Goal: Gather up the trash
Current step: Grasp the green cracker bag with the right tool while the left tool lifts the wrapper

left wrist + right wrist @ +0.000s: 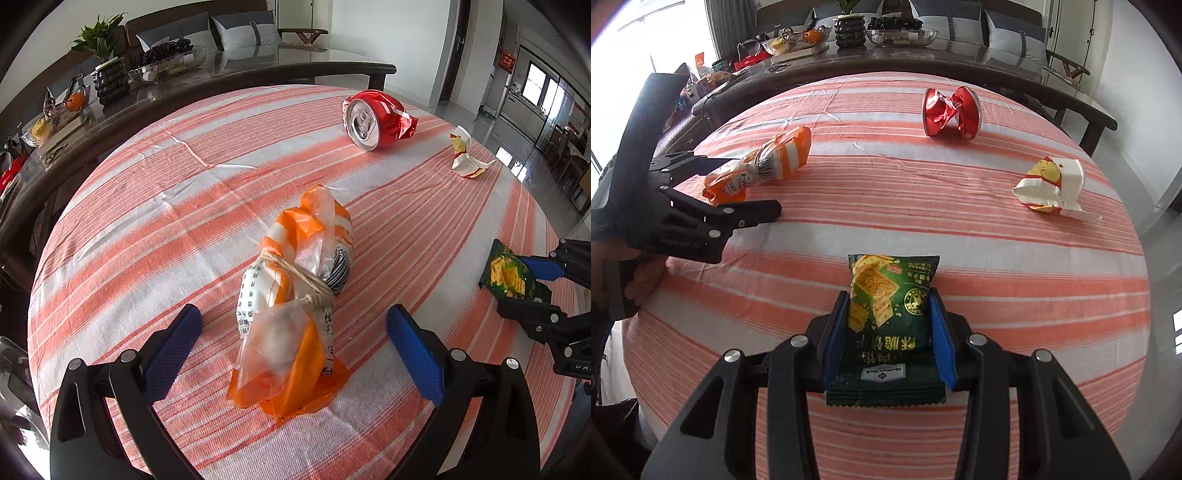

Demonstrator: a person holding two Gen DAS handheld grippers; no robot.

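Note:
An orange and white plastic bag (295, 302) tied with twine lies on the striped tablecloth (147, 221). My left gripper (295, 314) is open, its blue-padded fingers (177, 332) on either side of the bag's near half, apart from it. My right gripper (889, 299) is shut on a green cracker packet (890, 317), pads pressed against both its side edges; it also shows in the left wrist view as the right gripper (517, 286). A crushed red can (951, 112) lies far centre. A crumpled white, red and yellow wrapper (1052, 184) lies to the right.
A dark wooden table with a glass top (960, 62) stands right behind the cloth and carries a potted plant (849, 29), glass bowls and clutter. The cloth's edge drops to a tiled floor (480, 122) on the right. A hand (642, 280) holds the left gripper's handle.

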